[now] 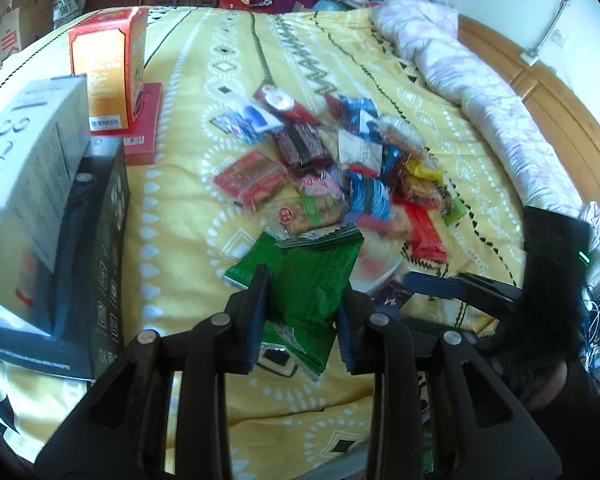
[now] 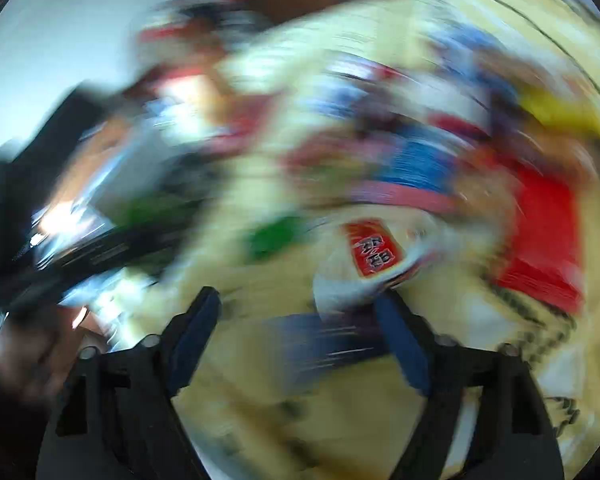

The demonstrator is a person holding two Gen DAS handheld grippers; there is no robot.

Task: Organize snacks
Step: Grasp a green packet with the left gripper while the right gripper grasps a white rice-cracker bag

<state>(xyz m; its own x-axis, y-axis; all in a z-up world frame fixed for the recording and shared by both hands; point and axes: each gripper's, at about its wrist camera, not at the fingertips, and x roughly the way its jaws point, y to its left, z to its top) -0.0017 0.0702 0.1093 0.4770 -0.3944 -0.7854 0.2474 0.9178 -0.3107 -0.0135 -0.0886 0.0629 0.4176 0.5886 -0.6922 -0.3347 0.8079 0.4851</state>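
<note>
A green foil snack packet (image 1: 312, 264) is pinched between the fingers of my left gripper (image 1: 306, 284), which is shut on it just above the yellow bedsheet (image 1: 180, 240). Beyond it lies a loose pile of several wrapped snacks (image 1: 340, 172). The right gripper's blue-padded fingers (image 1: 440, 282) reach in from the right, low over the pile's near edge. The right wrist view is badly blurred. There my right gripper (image 2: 296, 296) stands open over the sheet, and a white packet with a red label (image 2: 372, 252) lies by its right finger, not clamped.
An upright orange box (image 1: 108, 68) stands on a flat red box (image 1: 148, 128) at the far left. Closer on the left, a white box (image 1: 32, 160) rests on a black box (image 1: 104, 264). A rolled quilt (image 1: 480, 80) lines the wooden headboard (image 1: 560, 112).
</note>
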